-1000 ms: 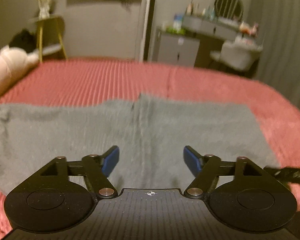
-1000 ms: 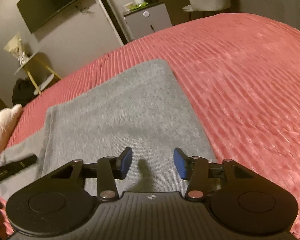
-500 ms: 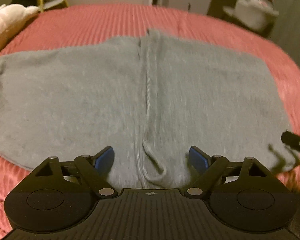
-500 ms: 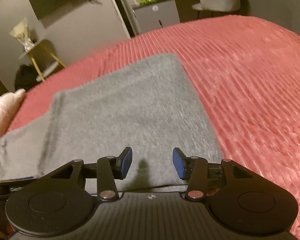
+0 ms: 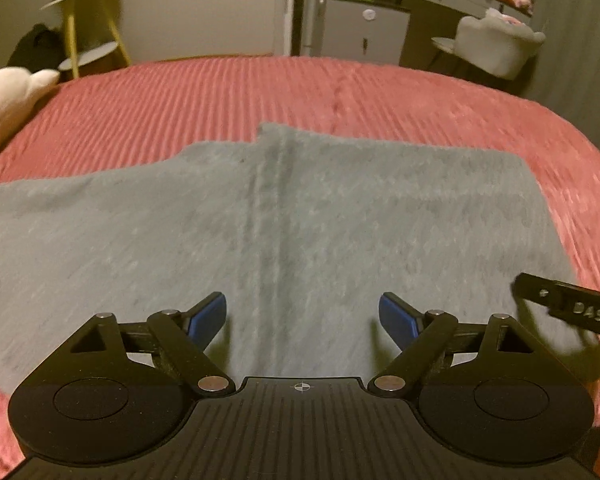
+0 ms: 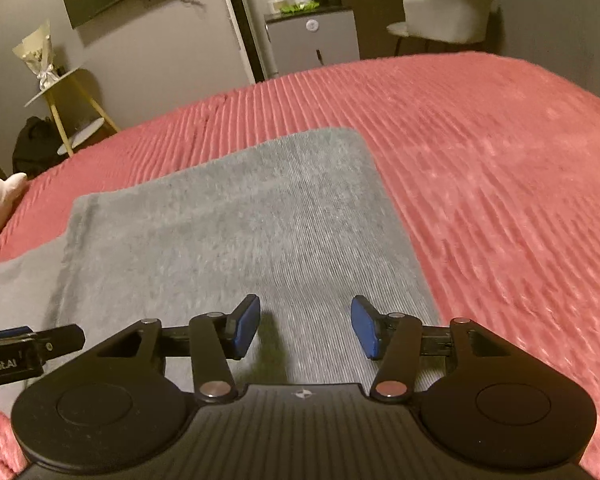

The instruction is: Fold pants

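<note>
Grey pants [image 5: 300,216] lie flat on a red ribbed bedspread [image 5: 260,96], partly folded, with a fold edge running down their middle. My left gripper [image 5: 302,316] is open and empty, hovering above the near part of the pants. My right gripper [image 6: 305,326] is open and empty above the pants' right section [image 6: 236,232]. A finger of the right gripper shows at the right edge of the left wrist view [image 5: 568,308]. The left gripper shows at the left edge of the right wrist view [image 6: 24,344].
A pale plush toy [image 5: 8,100] lies at the bed's left edge. Behind the bed stand a yellow side table [image 5: 88,28], a small grey cabinet [image 5: 360,28], a desk and a light chair [image 5: 500,44]. Bare bedspread [image 6: 500,168] lies right of the pants.
The left wrist view has tilted down over the pants and back up, and its jaws have opened wider. The right gripper has shifted slightly and stays open.
</note>
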The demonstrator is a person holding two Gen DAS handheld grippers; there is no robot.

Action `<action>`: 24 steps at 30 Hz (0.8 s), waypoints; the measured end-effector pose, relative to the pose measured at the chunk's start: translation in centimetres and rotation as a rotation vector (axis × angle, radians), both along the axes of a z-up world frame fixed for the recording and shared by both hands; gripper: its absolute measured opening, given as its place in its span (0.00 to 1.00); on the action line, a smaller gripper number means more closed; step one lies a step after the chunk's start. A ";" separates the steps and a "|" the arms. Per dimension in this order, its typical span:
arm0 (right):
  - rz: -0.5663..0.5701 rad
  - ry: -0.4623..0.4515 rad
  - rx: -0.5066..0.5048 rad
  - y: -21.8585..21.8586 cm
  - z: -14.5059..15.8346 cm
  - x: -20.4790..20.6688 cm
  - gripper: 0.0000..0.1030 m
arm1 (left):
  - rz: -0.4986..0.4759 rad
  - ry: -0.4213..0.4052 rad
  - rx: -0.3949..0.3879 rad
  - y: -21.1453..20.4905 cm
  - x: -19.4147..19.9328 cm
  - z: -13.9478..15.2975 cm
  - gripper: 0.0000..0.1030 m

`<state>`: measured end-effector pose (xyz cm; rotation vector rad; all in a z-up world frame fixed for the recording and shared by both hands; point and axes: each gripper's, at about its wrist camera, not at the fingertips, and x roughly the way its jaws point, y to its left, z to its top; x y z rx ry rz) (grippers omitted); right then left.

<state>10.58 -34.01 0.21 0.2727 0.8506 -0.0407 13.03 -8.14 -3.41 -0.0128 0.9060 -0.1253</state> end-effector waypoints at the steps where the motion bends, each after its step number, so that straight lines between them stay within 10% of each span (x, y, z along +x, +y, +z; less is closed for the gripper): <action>1: 0.003 -0.002 -0.005 0.0 -0.2 0.5 0.48 | -0.011 -0.003 0.001 -0.5 0.6 -0.2 0.86; 10: 0.112 -0.124 -0.169 1.4 -1.7 5.8 0.45 | -0.011 -0.076 0.108 -2.1 7.2 -2.8 0.96; 13: 0.079 -0.146 -0.143 0.4 -1.9 7.4 0.46 | 0.006 -0.064 0.037 -0.8 9.0 -3.5 1.00; 24: 0.017 -0.186 -0.142 -1.5 -2.6 7.6 0.54 | -0.046 -0.144 0.066 1.0 6.3 -4.1 1.00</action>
